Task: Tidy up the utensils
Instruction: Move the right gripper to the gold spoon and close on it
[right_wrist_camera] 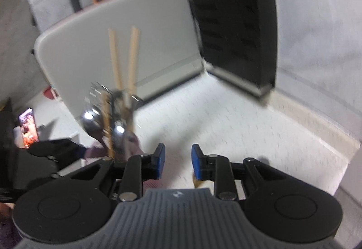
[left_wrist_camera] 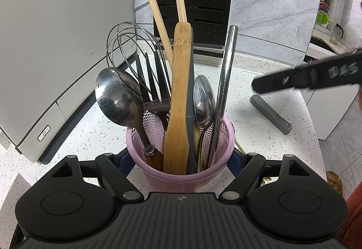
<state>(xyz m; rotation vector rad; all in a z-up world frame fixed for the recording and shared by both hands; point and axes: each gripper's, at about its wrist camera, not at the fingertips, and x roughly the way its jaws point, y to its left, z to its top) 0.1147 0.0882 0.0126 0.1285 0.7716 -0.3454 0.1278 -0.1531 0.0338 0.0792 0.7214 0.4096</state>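
Observation:
A pink mesh utensil holder [left_wrist_camera: 176, 179] stands on the white speckled counter. My left gripper [left_wrist_camera: 182, 158] is shut on it, one blue pad on each side. Inside stand a large metal spoon [left_wrist_camera: 117, 99], a whisk [left_wrist_camera: 129, 45], a bamboo spatula [left_wrist_camera: 181, 90], two chopsticks [left_wrist_camera: 156, 7], a small spoon [left_wrist_camera: 203, 99] and a steel straw [left_wrist_camera: 226, 81]. A grey case [left_wrist_camera: 270, 113] lies on the counter to the right. My right gripper [right_wrist_camera: 178, 162] is open with nothing between its blue pads; the holder [right_wrist_camera: 133, 142] is to its left. A blurred finger [left_wrist_camera: 305, 77] of it hangs above the grey case.
A white appliance [left_wrist_camera: 56, 45] fills the left. A black slotted knife block [left_wrist_camera: 194, 0] leans on the grey marble wall behind the holder. The counter's rounded edge [left_wrist_camera: 316, 136] runs down the right. A lit phone screen [right_wrist_camera: 28, 129] shows at far left.

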